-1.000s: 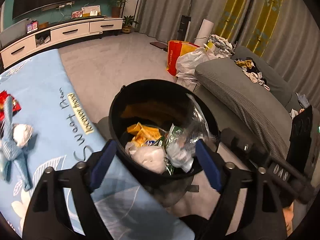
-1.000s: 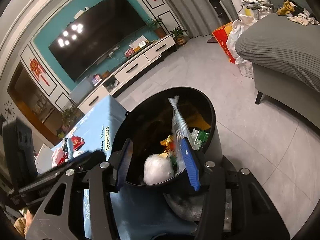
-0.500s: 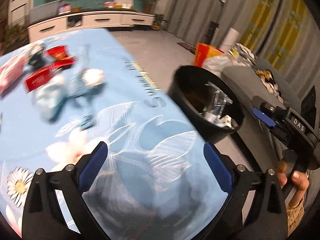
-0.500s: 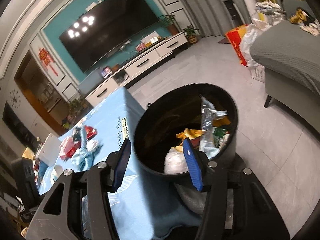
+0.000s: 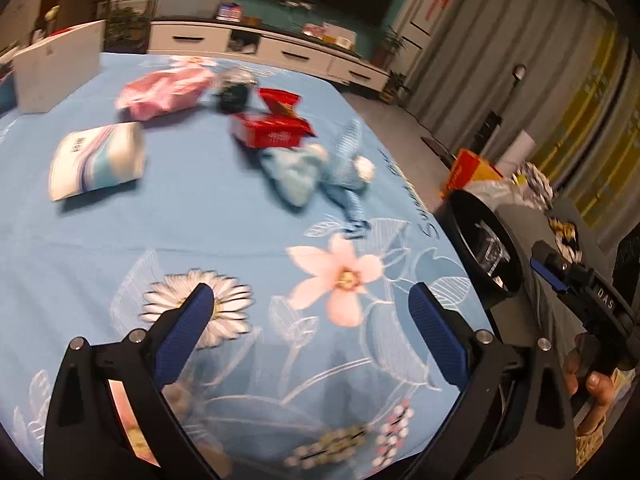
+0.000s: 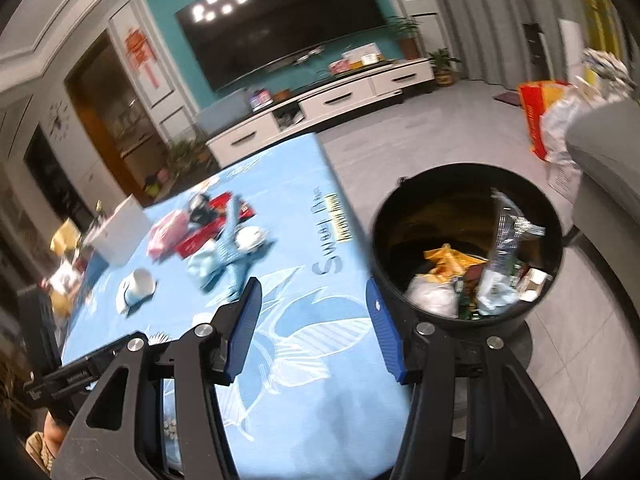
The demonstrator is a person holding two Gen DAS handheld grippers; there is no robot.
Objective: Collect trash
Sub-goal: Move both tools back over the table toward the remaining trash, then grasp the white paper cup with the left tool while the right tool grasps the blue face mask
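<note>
both grippers are swinging from the bin (image 6: 466, 240) toward the table (image 5: 200, 216); left gripper (image 5: 308, 322) and right gripper (image 6: 314, 326) are released, empty. blurred litter, perhaps a red wrapper (image 5: 272, 130), is waiting mid-table.

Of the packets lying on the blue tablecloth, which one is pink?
The pink packet is the one farthest back, near the white box. The red packets lie to its right, and the white-and-blue tissue pack lies in front of it.
</note>
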